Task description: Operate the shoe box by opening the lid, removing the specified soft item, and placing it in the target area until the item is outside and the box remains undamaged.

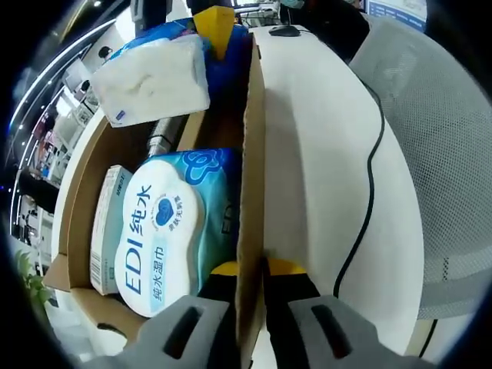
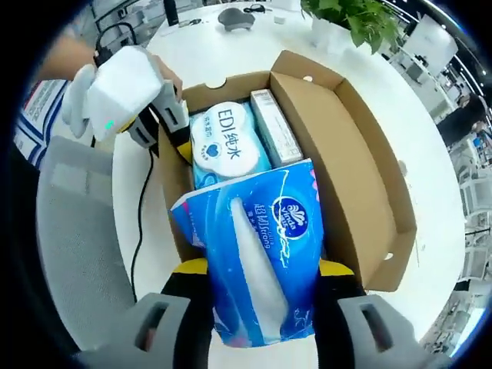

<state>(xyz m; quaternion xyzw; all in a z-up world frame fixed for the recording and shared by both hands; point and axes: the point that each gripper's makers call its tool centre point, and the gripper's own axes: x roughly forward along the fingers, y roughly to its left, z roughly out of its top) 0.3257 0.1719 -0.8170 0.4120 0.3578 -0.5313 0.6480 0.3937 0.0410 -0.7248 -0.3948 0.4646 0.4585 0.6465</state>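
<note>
The open cardboard shoe box [image 2: 369, 177] lies on a white table. Inside it are a pack of EDI wet wipes [image 1: 165, 231] [image 2: 227, 146] and a slim carton [image 1: 108, 223] [image 2: 277, 127]. My left gripper [image 1: 247, 269] is shut on the box's side wall [image 1: 250, 154]; it also appears in the right gripper view [image 2: 173, 127], held by a hand. My right gripper [image 2: 265, 269] is shut on a blue soft tissue pack [image 2: 265, 254], held above the near end of the box. In the left gripper view that tissue pack [image 1: 150, 81] hangs over the far end.
A black cable [image 1: 377, 154] [image 2: 142, 200] runs across the white table [image 1: 315, 138] beside the box. A grey mesh chair [image 1: 438, 115] [image 2: 73, 231] stands close by. A potted plant [image 2: 354, 19] and a mouse [image 2: 234, 17] sit farther off. A metal cylinder [image 1: 161, 134] lies in the box.
</note>
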